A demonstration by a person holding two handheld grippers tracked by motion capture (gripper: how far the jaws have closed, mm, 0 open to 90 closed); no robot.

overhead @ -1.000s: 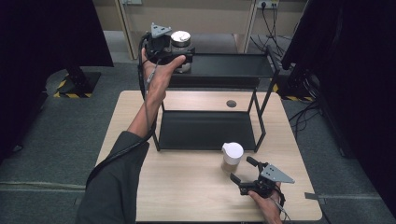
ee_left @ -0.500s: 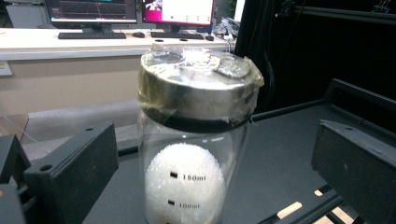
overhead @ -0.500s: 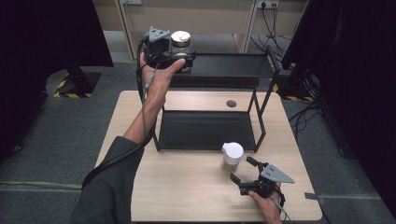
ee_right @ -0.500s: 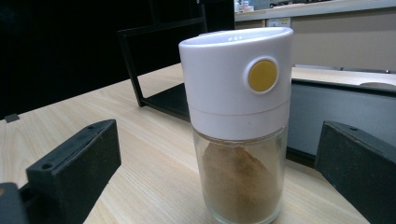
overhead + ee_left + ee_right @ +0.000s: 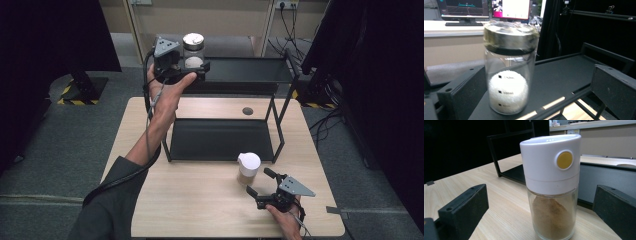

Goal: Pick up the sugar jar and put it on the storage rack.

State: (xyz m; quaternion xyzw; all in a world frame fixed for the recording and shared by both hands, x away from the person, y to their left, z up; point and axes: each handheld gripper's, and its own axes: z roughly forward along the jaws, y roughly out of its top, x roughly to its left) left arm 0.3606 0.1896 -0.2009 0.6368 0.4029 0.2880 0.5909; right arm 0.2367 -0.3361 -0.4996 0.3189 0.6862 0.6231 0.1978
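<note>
My left gripper (image 5: pixel 196 67) has its jaws apart around the jar (image 5: pixel 193 50) at 11 o'clock, my right gripper (image 5: pixel 260 184) gapes by the shaker (image 5: pixel 248 167) at 5.

The high view looks forward and down from above the person's edge of the table (image 5: pixel 200 200), taking in the whole tabletop and the black shelf rack (image 5: pixel 240 75) at its far edge. The left gripper view sits low and close at the rack's upper shelf (image 5: pixel 564 75), facing a glass jar (image 5: pixel 509 67) and monitors behind; both views share that jar (image 5: pixel 193 50). The right gripper view skims the tabletop (image 5: pixel 504 202), very near a white-capped shaker (image 5: pixel 551 185), shared with the high view (image 5: pixel 248 167).
</note>
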